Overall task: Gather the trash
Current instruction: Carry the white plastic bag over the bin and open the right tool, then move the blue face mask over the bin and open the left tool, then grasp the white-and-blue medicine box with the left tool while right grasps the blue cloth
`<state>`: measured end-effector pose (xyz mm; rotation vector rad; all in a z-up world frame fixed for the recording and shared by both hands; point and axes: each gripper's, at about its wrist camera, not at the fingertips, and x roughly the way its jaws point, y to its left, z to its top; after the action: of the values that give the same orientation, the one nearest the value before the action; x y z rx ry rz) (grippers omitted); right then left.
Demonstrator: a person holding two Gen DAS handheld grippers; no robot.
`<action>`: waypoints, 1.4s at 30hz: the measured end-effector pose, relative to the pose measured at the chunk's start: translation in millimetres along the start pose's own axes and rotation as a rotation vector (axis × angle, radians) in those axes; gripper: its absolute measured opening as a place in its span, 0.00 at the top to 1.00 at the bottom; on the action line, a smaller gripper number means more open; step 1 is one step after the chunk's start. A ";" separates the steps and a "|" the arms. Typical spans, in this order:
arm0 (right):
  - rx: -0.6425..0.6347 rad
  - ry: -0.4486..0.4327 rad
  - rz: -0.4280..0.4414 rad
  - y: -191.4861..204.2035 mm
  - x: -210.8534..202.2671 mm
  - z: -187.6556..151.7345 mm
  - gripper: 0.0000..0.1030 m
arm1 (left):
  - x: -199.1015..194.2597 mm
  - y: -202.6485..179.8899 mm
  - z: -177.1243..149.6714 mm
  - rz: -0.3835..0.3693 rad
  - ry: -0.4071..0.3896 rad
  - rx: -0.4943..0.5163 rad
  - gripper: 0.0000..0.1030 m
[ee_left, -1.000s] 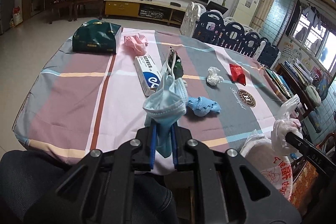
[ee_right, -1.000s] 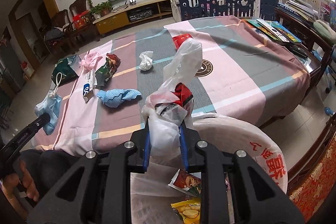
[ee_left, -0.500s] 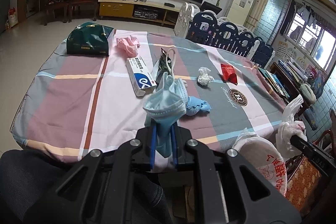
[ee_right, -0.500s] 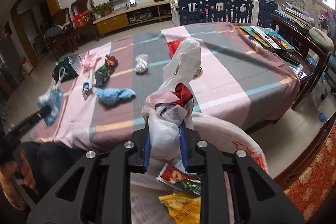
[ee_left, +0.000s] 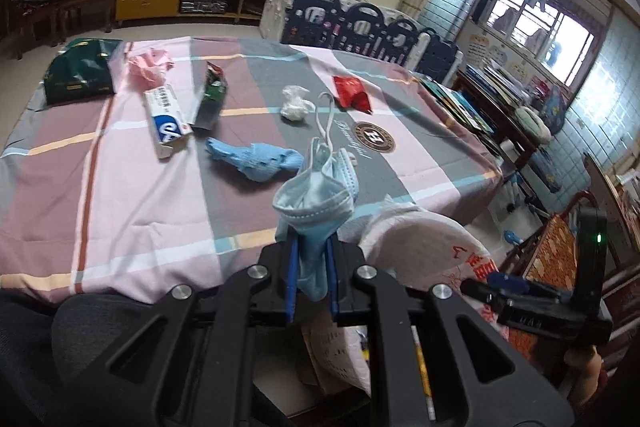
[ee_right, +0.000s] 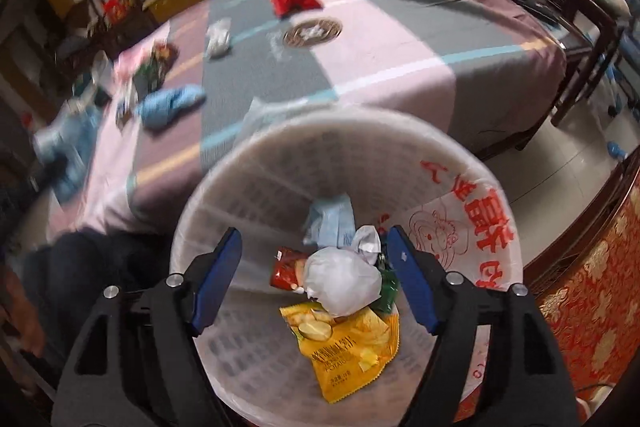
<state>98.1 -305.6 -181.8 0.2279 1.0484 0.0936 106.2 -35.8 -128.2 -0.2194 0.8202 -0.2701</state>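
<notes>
Several wrappers lie in bin [ee_right: 280, 163]; right gripper [ee_right: 316, 277] opening, empty; left gripper [ee_left: 312, 277] clamps face mask [ee_left: 316, 195]; six items left on table [ee_left: 132, 203]

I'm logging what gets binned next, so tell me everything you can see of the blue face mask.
The face mask is a pale blue pleated disposable one, crumpled and folded, of soft non-woven fabric. Its white ear loop sticks up. The left gripper pinches its lower end between shut jaws, holding it above the table's near edge, beside the trash bin.
</notes>
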 end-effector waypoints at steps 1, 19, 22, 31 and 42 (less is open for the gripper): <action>0.032 -0.028 0.000 -6.9 -6.7 3.7 0.28 | 5.4 -10.4 -2.0 -0.046 0.029 0.033 0.87; 0.252 -0.112 0.008 -65.0 -27.2 23.8 0.26 | 60.4 -18.9 -0.9 0.024 0.159 0.078 0.14; 0.149 -0.074 -0.009 -36.3 -11.6 29.0 0.26 | 63.2 48.3 19.1 0.146 0.149 -0.153 0.14; 0.014 -0.004 0.000 13.8 21.2 29.9 0.26 | 102.1 152.7 97.2 0.300 0.126 -0.332 0.08; -0.003 0.029 -0.036 16.2 39.6 34.4 0.26 | 186.1 186.6 135.1 0.369 0.272 -0.266 0.08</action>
<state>148.1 -287.4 -195.2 0.2058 1.0809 0.0665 356.2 92.5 -221.9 -0.2784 1.1477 0.1619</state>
